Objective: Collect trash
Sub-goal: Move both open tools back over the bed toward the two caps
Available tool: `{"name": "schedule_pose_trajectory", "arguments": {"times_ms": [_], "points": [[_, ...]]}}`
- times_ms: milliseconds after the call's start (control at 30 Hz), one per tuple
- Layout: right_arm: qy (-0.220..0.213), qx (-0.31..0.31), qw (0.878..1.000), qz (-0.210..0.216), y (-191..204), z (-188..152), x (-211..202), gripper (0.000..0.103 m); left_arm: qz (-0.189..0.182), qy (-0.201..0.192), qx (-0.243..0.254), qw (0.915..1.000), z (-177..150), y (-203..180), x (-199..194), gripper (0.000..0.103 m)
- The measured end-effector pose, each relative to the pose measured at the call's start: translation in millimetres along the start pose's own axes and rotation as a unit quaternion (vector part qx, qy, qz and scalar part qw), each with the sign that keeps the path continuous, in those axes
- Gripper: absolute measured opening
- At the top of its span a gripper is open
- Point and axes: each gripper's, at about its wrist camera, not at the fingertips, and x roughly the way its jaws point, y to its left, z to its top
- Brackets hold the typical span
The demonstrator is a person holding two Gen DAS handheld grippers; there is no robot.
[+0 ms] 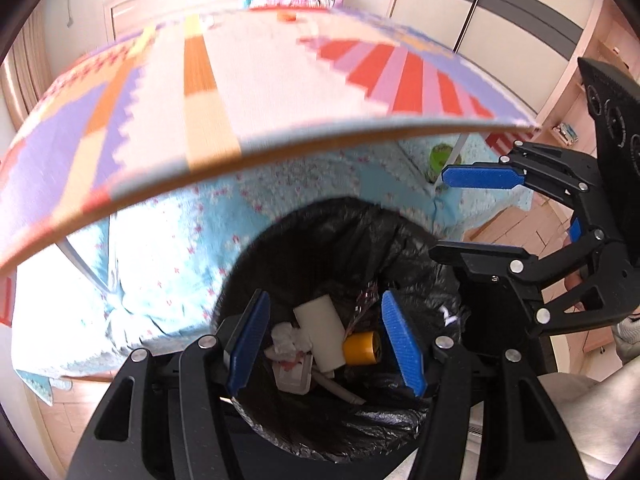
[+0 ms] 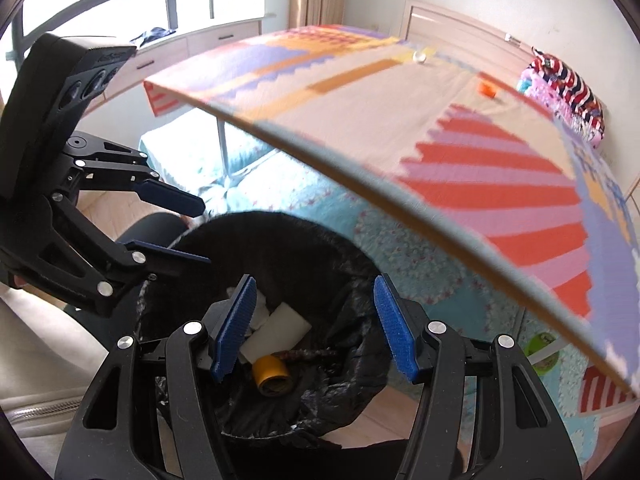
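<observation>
Left wrist view: our left claw [image 1: 326,344] gapes empty over the bin [image 1: 400,240].
Right claw [image 2: 314,328]: likewise apart.
Trash: yellow tape roll [image 1: 360,348], tissue [image 1: 286,340] inside.
Advice: we should next fetch the orange scrap [image 2: 487,89] from the tabletop [image 2: 360,112].

Both tongs are matte black plastic linkages with round silver pivot screws and slotted cut-outs. The left tongs [image 1: 324,344] and right tongs [image 2: 314,330] carry ribbed blue pads [image 1: 402,344] on their fingers.
</observation>
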Motion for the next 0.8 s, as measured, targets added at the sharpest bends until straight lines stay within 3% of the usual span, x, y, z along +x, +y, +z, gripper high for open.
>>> {"name": "schedule_pose_trajectory", "arguments": {"times_ms": [300, 600, 800], "points": [[-0.031, -0.017, 0.999, -0.003, -6, 21, -20, 0.061, 0.013, -0.059, 0.019, 0.998, 26, 2, -44, 0.056], [-0.059, -0.027, 0.998, -0.008, -19, 48, -36, 0.061, 0.033, -0.105, 0.048, 0.9927, 67, -1, -65, 0.056], [-0.079, -0.032, 0.996, -0.035, -35, 68, -40, 0.061, 0.048, -0.128, 0.059, 0.9888, 99, 8, -70, 0.056]]}}
